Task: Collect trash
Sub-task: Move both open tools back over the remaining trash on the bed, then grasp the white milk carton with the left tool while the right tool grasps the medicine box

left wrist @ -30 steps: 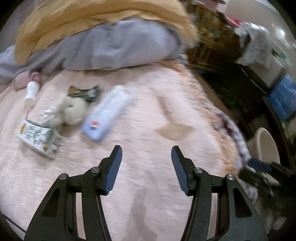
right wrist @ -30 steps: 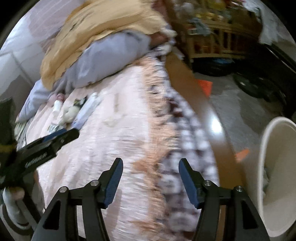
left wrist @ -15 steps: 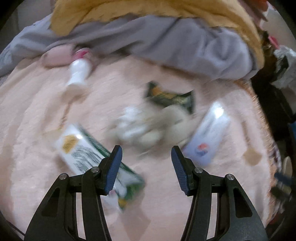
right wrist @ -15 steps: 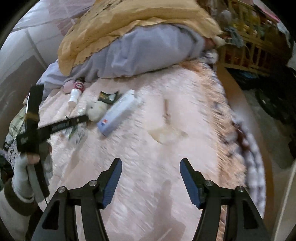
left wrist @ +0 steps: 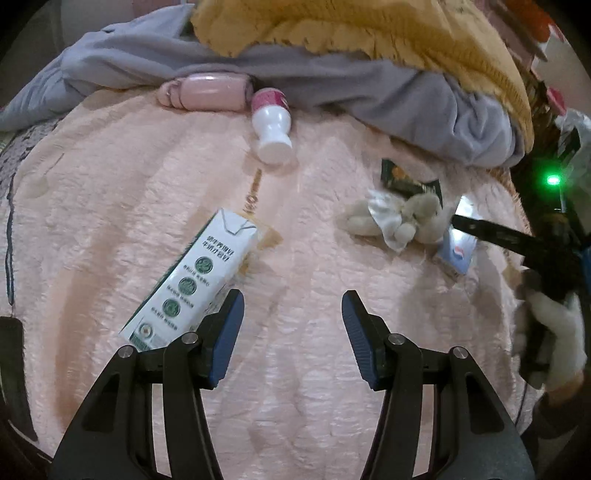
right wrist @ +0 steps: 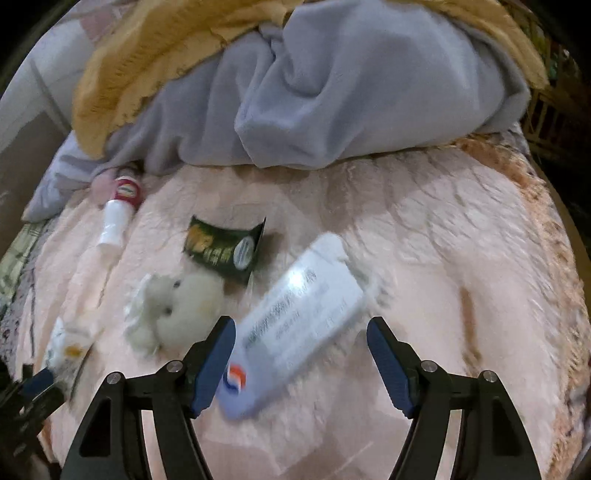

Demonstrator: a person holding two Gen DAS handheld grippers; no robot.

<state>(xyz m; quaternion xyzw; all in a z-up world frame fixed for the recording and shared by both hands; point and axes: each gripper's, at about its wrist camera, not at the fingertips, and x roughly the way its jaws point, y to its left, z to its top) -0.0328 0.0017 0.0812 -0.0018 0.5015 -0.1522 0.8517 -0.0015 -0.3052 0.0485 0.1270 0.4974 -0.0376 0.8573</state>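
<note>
Pink plush blanket covers a bed strewn with litter. A white carton with green round seals and unreadable printed lines lies flat by the left gripper, its lower end just beside the left finger; the jaws are spread wide and hold nothing. Further back lies a small white bottle with a red label, its writing too small to read, next to a pink case. A dark green wrapper with yellow print lies crumpled beside a small cream plush toy. A long pale tube box with blurred grey text and a red and blue logo lies slantwise, its lower end between the fingers of the right gripper, whose jaws are spread apart, not touching it as far as shows. A grey blanket and a mustard blanket are heaped behind. Whether any container holds anything cannot be told
</note>
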